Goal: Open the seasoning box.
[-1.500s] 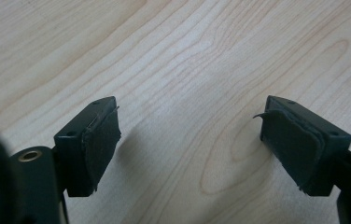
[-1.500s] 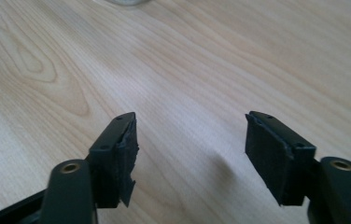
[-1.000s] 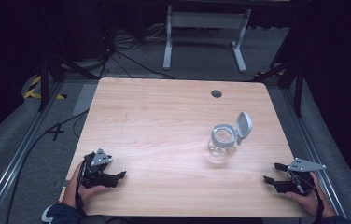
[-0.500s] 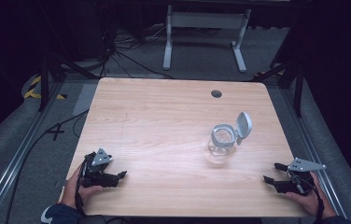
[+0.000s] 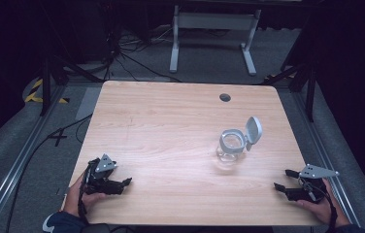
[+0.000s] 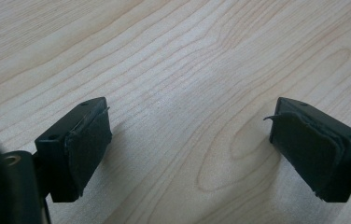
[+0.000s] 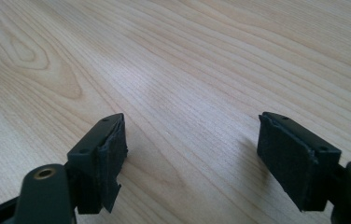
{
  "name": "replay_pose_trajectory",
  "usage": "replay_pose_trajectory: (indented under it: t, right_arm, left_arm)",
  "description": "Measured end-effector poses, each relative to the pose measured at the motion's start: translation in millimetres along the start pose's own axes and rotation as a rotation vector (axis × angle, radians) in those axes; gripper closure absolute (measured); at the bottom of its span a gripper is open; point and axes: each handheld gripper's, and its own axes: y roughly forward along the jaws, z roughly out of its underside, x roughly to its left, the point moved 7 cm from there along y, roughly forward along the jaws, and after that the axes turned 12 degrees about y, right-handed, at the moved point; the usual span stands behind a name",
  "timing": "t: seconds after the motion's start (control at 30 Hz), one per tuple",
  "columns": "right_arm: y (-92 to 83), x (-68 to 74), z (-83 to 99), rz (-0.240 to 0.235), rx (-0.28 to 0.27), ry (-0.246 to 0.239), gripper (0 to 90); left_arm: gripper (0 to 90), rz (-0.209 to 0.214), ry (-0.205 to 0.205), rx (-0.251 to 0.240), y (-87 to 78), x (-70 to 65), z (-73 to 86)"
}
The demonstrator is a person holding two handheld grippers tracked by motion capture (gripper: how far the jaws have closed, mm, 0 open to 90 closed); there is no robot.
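Note:
A clear glass jar (image 5: 231, 148) with a grey hinged lid (image 5: 253, 130) flipped up stands right of the table's middle. My left gripper (image 5: 126, 182) rests open at the front left corner, held by a hand; its jaws stand wide apart over bare wood (image 6: 190, 135). At the front right corner my right gripper (image 5: 283, 179) is open too, pointing left, with nothing between its pads (image 7: 110, 161). Both grippers are well apart from the jar.
The light wooden table (image 5: 171, 126) has a round cable hole (image 5: 225, 97) near its far edge. Beyond it stand a grey metal frame (image 5: 212, 29) and cables on the dark floor. Rails run along both sides of the table.

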Motion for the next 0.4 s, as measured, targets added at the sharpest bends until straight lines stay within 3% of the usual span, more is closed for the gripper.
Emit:
replay_pose_trajectory:
  t: [0.4]
  right_arm:
    - [0.0, 0.1, 0.0, -0.002, 0.000, 0.000, 23.8]
  left_arm:
    - [12.3, -0.006, -0.004, -0.001, 0.3, 0.2, -0.4]
